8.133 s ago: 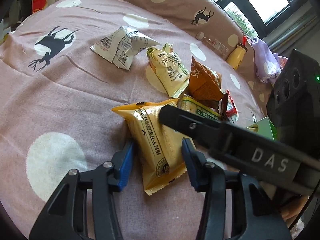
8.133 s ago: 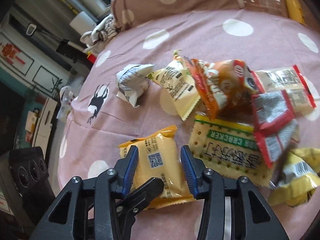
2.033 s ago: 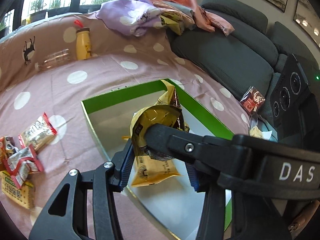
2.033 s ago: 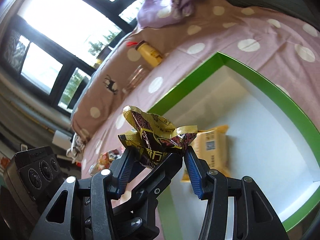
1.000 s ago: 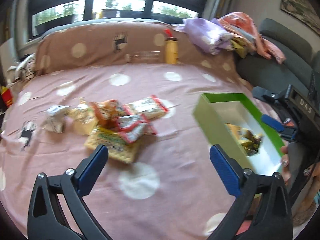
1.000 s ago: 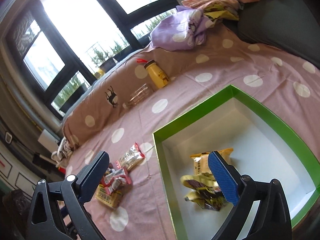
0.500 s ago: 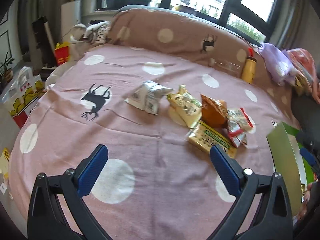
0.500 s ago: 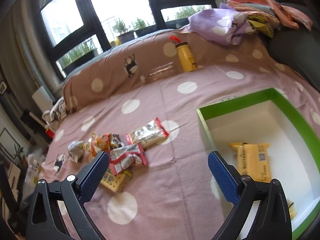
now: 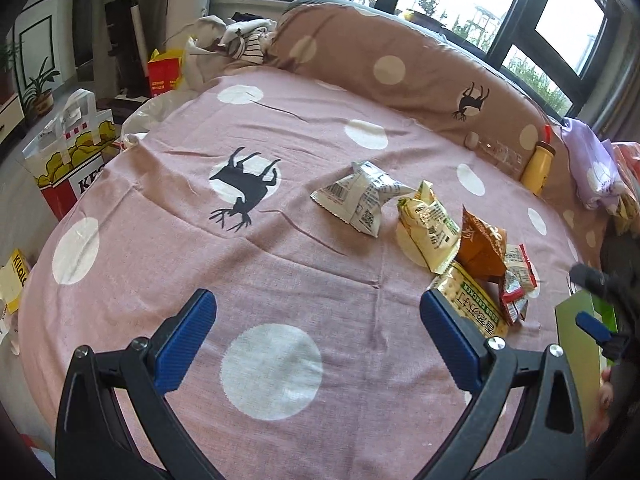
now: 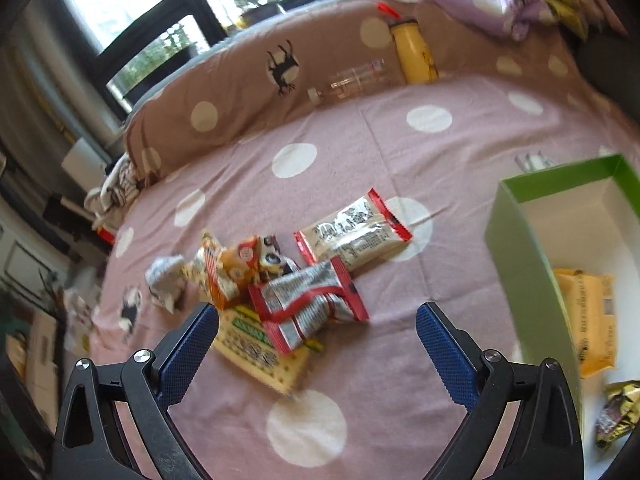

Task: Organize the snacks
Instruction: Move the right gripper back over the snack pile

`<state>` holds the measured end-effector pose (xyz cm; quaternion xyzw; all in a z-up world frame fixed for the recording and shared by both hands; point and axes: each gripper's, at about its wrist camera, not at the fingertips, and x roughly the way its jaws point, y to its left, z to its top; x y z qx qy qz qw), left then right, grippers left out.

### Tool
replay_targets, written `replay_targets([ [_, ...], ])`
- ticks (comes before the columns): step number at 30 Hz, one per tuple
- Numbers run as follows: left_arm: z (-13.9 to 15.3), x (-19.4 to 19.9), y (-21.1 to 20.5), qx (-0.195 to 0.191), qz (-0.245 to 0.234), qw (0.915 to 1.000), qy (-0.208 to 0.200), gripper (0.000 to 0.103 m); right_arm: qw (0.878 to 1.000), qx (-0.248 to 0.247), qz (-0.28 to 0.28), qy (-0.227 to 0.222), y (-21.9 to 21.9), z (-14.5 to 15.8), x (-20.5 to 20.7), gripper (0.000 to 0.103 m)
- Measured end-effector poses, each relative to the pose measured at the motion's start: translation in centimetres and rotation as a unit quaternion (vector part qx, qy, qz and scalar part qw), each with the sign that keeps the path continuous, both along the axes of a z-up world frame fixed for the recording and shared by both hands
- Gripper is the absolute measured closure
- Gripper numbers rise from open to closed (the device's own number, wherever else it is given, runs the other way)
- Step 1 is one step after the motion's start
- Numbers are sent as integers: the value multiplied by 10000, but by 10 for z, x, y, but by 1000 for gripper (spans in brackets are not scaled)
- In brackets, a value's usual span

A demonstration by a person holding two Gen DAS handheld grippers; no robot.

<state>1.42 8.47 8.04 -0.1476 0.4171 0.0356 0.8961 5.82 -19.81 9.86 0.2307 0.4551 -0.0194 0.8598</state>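
Several snack packets lie in a loose pile on the pink polka-dot bedspread: a white packet, a pale yellow packet, an orange packet, a green-and-yellow cracker pack and red-edged packets. A green box with a white inside holds a yellow packet and a dark gold packet. My left gripper is open and empty above the bedspread, short of the pile. My right gripper is open and empty over the red-edged packets and cracker pack.
A brown dotted bolster runs along the far edge, with a yellow bottle and a clear bottle against it. Purple cloth lies at the far right. A KFC bag stands off the bed's left edge.
Both grippers dropped their packets into the green box and opened wide. Both have since swung left, away from the box and toward the snack pile.
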Motion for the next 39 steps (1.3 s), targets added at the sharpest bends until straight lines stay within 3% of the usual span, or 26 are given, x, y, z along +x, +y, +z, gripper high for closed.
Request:
replay_targets([
  [2, -1, 1, 2, 21, 49, 10000, 27, 1, 9997, 58, -79, 240, -3, -5, 26, 4],
  [5, -2, 4, 4, -68, -3, 9999, 97, 1, 9969, -418, 329, 588, 5, -17, 64, 4],
  [9, -3, 6, 5, -243, -77, 9996, 137, 1, 9809, -1130, 1135, 1105, 22, -41, 100, 4],
  [14, -4, 9, 0, -293, -221, 9992, 178, 1, 9631, -1876, 1490, 1223, 23, -55, 120, 4],
  [16, -4, 9, -2, -267, -263, 9991, 190, 1, 9592, -1962, 1541, 1328, 20, -64, 123, 4],
  [18, -4, 9, -5, -234, -292, 9991, 195, 1, 9618, -1718, 1568, 1444, 15, -75, 124, 4],
  [24, -5, 8, -10, -139, -370, 9989, 232, 1, 9663, -1745, 1560, 1074, 17, -76, 113, 5],
  [26, -6, 8, -11, -110, -372, 9989, 250, 1, 9666, -1761, 1588, 970, 23, -70, 105, 27],
  [28, -6, 8, -12, -98, -374, 9989, 257, 1, 9689, -1705, 1534, 924, 24, -64, 100, 42],
  [34, -6, 6, -14, -91, -410, 9988, 248, 1, 9782, -1559, 1188, 685, 18, -55, 79, 44],
  [39, -7, 5, -20, -66, -458, 9986, 260, 1, 9836, -1500, 999, 129, 6, -10, 58, 45],
])
